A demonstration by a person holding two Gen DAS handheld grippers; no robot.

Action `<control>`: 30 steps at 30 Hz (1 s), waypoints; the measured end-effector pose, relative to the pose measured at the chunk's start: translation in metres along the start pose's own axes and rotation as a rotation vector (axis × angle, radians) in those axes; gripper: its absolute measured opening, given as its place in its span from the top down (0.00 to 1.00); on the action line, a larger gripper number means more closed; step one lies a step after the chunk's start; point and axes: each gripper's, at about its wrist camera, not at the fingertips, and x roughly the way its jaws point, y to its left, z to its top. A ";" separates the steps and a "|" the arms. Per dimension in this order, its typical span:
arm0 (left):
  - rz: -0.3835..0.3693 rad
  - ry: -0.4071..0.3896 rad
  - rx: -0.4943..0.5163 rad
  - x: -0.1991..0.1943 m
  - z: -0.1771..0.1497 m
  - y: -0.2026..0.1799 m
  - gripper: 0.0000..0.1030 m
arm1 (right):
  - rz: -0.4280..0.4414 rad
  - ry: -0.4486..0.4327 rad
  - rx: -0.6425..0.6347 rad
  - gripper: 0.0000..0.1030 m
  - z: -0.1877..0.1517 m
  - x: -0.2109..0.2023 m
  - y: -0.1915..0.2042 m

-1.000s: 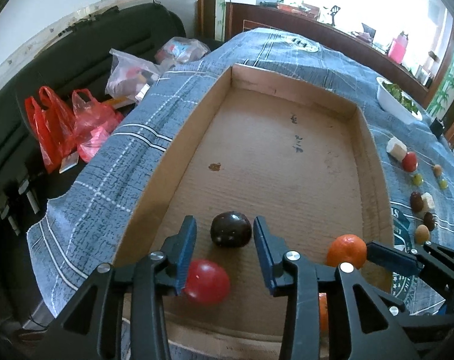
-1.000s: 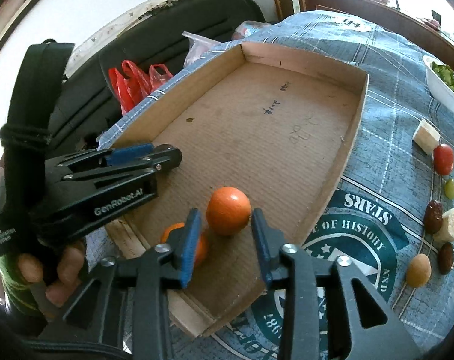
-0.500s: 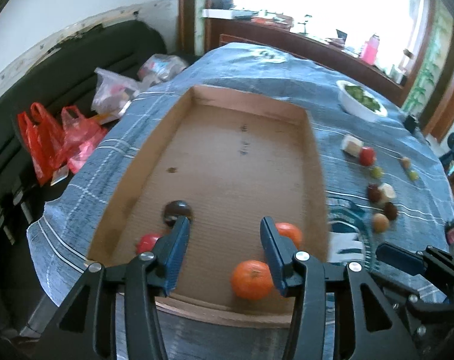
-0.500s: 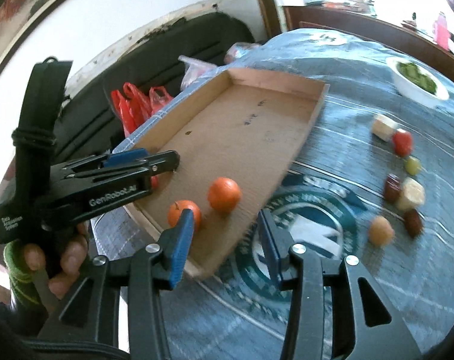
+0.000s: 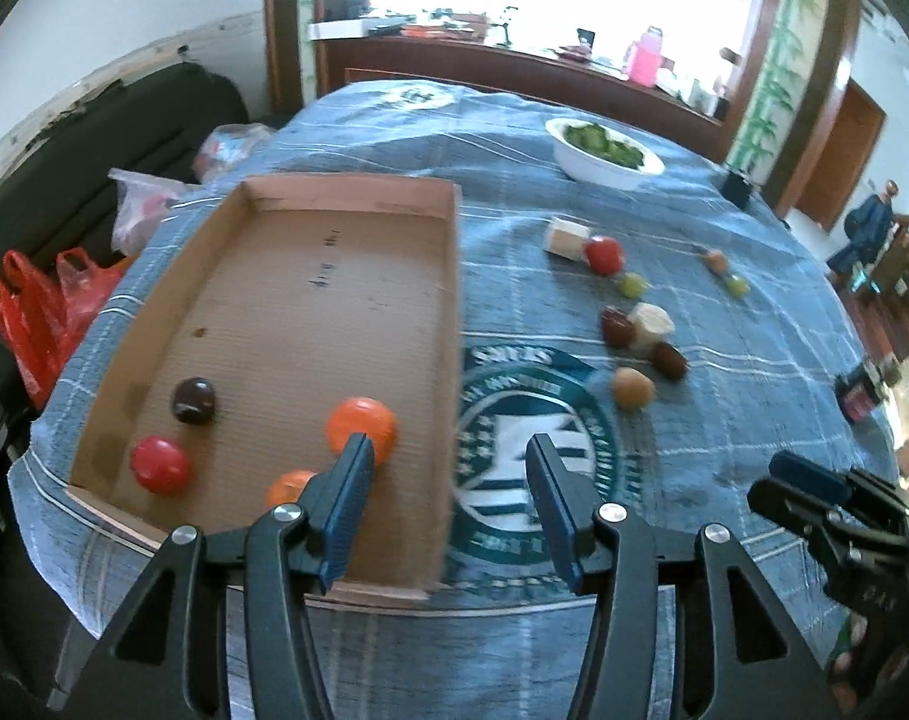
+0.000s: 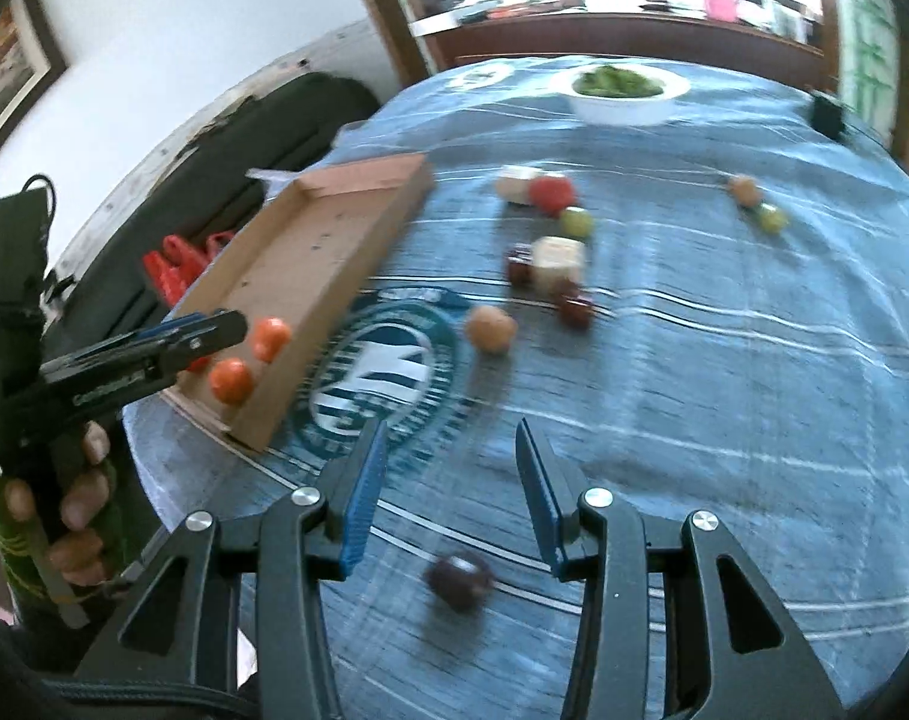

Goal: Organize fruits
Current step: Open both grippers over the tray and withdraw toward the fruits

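Observation:
The cardboard tray [image 5: 310, 312] holds a dark fruit [image 5: 193, 401], a red fruit [image 5: 160, 464] and two oranges [image 5: 361, 429], [image 5: 289, 486]. My left gripper [image 5: 448, 450] hangs over the tray's right wall, its jaws opening with nothing between them. My right gripper [image 6: 449, 438] stands open over the blue tablecloth, right of the tray [image 6: 298, 252]. A blurred dark fruit [image 6: 460, 581] lies on the cloth beneath it, untouched by the pads. Loose on the cloth lie a tan fruit [image 6: 490, 329], dark fruits [image 6: 574, 306], white cubes [image 6: 556, 261], a red fruit [image 6: 551, 192] and green ones [image 6: 576, 221].
A white bowl of greens [image 5: 604, 150] stands at the far side of the table. Red plastic bags [image 5: 28, 312] lie on a black sofa left of the table. A small dark object [image 5: 859, 396] sits near the right table edge. A hand [image 6: 76, 504] holds the left gripper [image 6: 154, 348].
Both grippers have swung right and away from the tray, leaving the dark fruit and the orange lying in it. The left jaws stand wider than before.

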 end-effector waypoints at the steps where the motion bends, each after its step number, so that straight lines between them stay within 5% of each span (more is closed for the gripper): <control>1: -0.005 0.002 0.007 0.000 -0.001 -0.004 0.49 | -0.008 -0.004 0.012 0.56 -0.002 -0.003 -0.006; 30: -0.053 0.045 0.116 0.006 -0.011 -0.070 0.46 | -0.069 -0.078 0.122 0.56 -0.016 -0.038 -0.067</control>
